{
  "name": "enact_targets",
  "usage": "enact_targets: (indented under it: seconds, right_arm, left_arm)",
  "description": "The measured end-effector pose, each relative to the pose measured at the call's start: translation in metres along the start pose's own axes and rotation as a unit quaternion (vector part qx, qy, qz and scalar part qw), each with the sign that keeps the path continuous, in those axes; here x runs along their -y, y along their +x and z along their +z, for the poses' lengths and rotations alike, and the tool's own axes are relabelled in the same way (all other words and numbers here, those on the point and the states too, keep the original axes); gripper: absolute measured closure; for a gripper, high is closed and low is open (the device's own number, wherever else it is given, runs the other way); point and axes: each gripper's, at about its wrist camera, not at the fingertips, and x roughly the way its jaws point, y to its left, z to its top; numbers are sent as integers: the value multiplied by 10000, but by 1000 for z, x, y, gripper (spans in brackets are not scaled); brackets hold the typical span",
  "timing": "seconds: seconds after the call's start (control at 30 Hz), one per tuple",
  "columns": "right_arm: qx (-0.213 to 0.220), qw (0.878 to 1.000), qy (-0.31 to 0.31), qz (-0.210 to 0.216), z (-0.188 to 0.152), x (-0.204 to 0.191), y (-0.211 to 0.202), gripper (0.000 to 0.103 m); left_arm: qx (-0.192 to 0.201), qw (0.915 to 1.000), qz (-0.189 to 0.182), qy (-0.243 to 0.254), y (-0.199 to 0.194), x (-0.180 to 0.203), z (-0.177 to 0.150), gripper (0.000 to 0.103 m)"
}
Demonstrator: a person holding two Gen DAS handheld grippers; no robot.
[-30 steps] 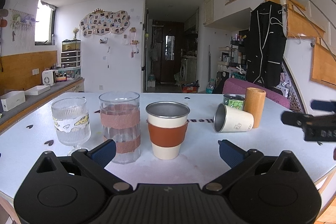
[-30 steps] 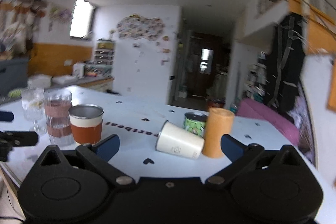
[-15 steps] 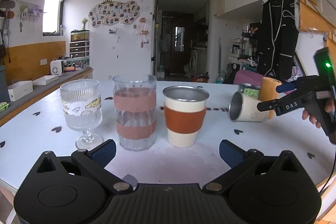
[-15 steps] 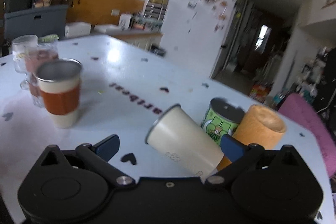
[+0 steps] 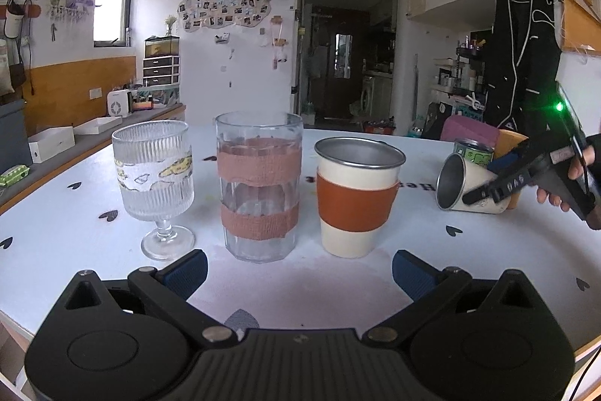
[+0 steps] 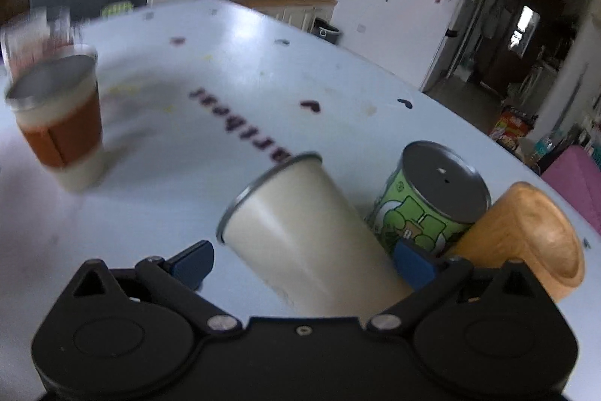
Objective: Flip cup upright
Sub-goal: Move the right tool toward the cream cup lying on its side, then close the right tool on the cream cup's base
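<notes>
Closer now, right gripper spread around one tipped cup; four vessels upright.

A ribbed stemmed glass, a clear tumbler with pink bands and an upright brown-sleeved steel cup line the white table (heart-dotted); a green can touches a wooden cylinder.
</notes>
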Motion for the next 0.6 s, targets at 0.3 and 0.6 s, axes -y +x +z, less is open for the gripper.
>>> enact_targets:
  seconds: [0.3, 0.6]
  right_arm:
    - [-552, 9939, -953, -12, 0, -28, -18, 0]
    - [-1346, 9781, -1562, -288, -2, -31, -7, 2]
  left_arm:
    - [-38, 9999, -82, -54, 2, -2, -3, 0]
    - [-47, 9999, -108, -82, 5, -2, -3, 0]
